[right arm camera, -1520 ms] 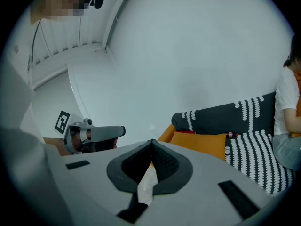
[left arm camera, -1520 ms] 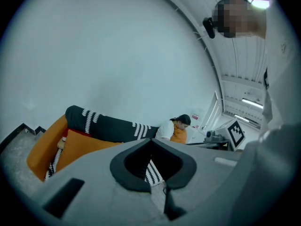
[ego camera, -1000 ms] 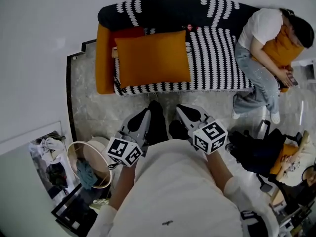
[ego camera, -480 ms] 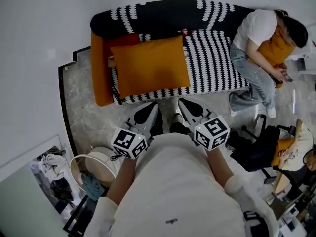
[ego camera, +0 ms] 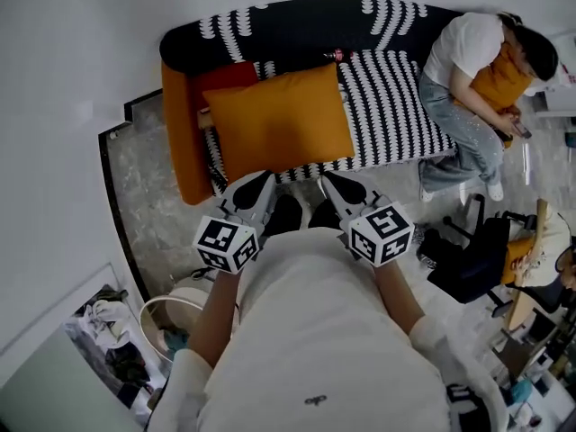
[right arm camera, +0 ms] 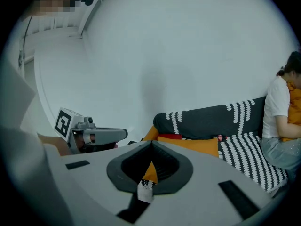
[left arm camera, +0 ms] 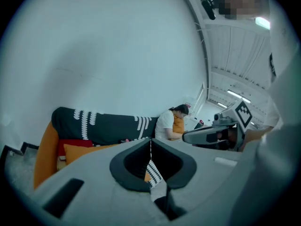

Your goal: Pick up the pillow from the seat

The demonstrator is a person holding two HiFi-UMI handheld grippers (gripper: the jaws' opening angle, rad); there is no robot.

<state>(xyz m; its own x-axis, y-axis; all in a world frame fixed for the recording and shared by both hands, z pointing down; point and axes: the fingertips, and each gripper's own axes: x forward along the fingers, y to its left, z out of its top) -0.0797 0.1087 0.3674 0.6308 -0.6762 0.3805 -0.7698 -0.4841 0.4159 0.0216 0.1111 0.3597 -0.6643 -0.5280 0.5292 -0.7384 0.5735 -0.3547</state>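
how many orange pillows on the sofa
2: one large pillow lies on the seat's left half; the person seated at the right end hugs a second pillow. The orange left end looks like an armrest.

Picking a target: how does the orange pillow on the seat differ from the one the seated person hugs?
The seat pillow lies loose on the sofa; the hugged pillow is clasped by the person, partly hidden. The seat pillow shows larger than the hugged pillow. Both are orange.
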